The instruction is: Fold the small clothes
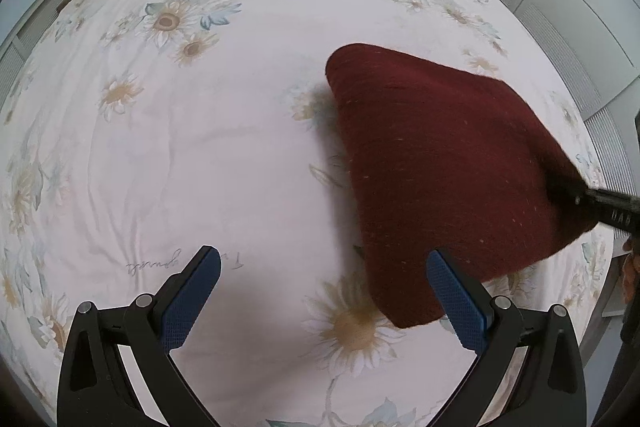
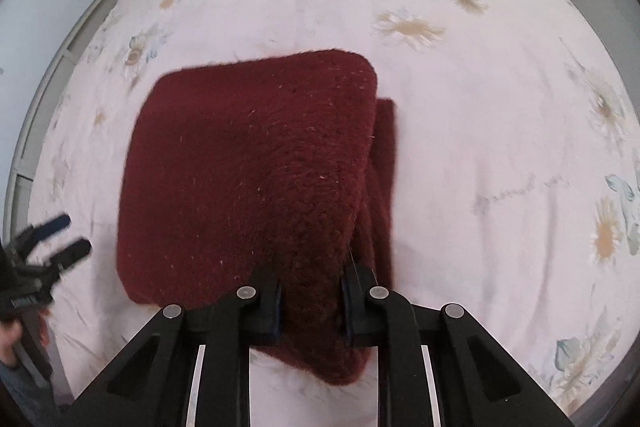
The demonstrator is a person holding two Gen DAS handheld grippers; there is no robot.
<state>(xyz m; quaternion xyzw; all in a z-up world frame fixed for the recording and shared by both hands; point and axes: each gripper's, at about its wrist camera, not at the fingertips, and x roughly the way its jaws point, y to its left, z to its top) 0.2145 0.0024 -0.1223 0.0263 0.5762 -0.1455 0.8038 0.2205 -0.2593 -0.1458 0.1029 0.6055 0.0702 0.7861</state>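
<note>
The right gripper [image 2: 310,301] is clamped on a folded dark red garment [image 2: 248,163], holding it over the middle of the floral bedspread [image 2: 480,127]. The left gripper [image 1: 324,291] is spread wide with nothing in it, beside the garment.

Soft, even daylight fills both wrist views, leaving the pale floral bedsheet [image 1: 224,147] washed out and low in contrast. A faint shadow pools on the sheet under the dark red garment [image 1: 440,167] at its 9 o'clock edge in the left view. Fisheye distortion bows the bed outward, and a black vignette rings each frame, heaviest at the corners. In the right view, motion blur smears the left gripper [image 2: 62,237] at 8 o'clock, and the garment's [image 2: 248,167] 9 o'clock edge is soft. No glare shows; sheet prints near the rims look hazy.
</note>
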